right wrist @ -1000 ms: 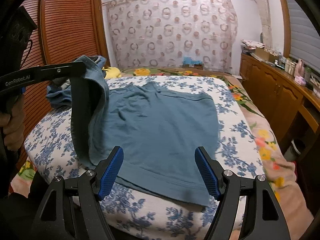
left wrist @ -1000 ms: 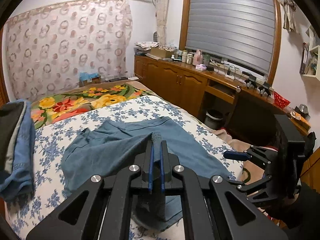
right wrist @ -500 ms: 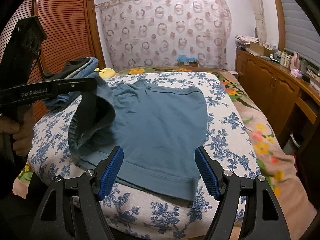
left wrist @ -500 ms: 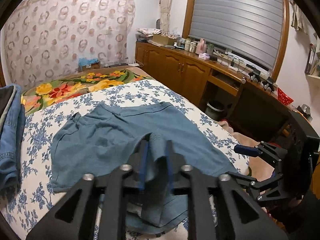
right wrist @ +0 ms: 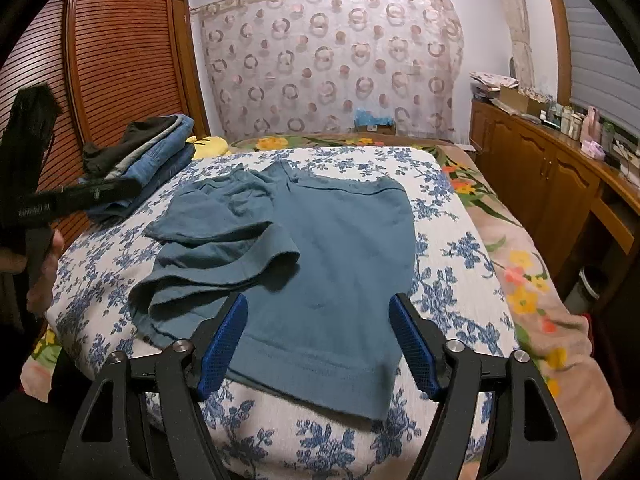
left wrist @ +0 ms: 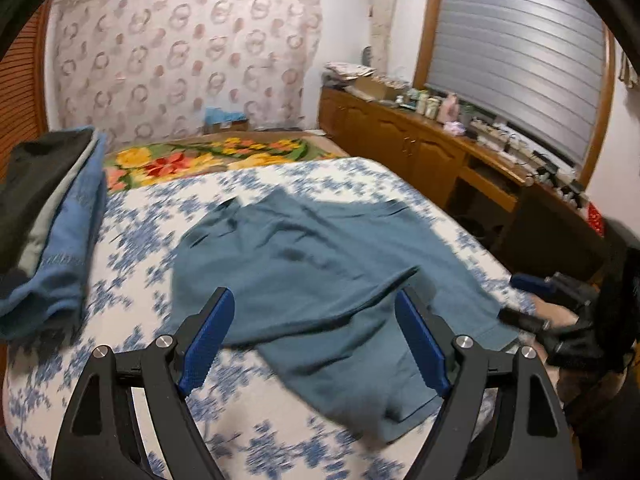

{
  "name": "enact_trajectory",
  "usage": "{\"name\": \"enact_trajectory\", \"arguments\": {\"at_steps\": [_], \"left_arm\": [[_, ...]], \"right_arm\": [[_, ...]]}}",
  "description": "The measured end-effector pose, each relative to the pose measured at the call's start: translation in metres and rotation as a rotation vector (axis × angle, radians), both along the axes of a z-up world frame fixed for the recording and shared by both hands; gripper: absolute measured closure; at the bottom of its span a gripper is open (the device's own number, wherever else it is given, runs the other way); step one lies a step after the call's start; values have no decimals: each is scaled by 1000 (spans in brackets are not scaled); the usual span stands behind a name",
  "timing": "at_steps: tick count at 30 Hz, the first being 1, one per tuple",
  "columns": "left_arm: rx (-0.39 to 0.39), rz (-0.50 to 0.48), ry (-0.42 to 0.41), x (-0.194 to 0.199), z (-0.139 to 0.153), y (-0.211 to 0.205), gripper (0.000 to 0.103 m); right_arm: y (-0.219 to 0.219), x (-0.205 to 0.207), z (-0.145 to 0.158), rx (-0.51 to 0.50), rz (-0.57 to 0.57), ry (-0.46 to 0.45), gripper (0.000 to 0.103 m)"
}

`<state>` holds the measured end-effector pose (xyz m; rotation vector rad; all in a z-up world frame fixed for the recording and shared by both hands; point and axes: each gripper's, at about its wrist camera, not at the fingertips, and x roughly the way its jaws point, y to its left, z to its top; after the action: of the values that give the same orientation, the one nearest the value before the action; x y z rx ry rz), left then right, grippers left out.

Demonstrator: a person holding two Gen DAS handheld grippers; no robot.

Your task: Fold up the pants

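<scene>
One pair of soft teal knit pants [right wrist: 340, 264] is seen spread on the floral bedspread [right wrist: 452, 276], one leg folded over at 9 o'clock. Both tongs, left gripper [left wrist: 316, 344] and right gripper [right wrist: 320, 346], are held wide, empty. One stack of folded clothes [right wrist: 148, 160] is piled at 10 o'clock.

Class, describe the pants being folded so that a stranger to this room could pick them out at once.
Find the bed with the blue-flowered white cover. Lying spread on its middle are the teal pants, one leg flopped over in loose wrinkles. Unlike the stack of folded clothes at the bed's left edge, they lie alone, unstacked, in one plain colour.
</scene>
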<state>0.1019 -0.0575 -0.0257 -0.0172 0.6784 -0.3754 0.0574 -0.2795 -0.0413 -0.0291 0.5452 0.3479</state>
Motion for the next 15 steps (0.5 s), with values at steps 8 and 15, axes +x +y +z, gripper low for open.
{"name": "enact_trajectory", "arguments": {"at_steps": [8,15], "left_arm": [[32,59,24,-4,-22,17,20],[26,72,43,-7,-35,24,20]], "right_arm": [[15,30,7,-14,71,5,52],[30,63,6,-36,116,33,53]]}}
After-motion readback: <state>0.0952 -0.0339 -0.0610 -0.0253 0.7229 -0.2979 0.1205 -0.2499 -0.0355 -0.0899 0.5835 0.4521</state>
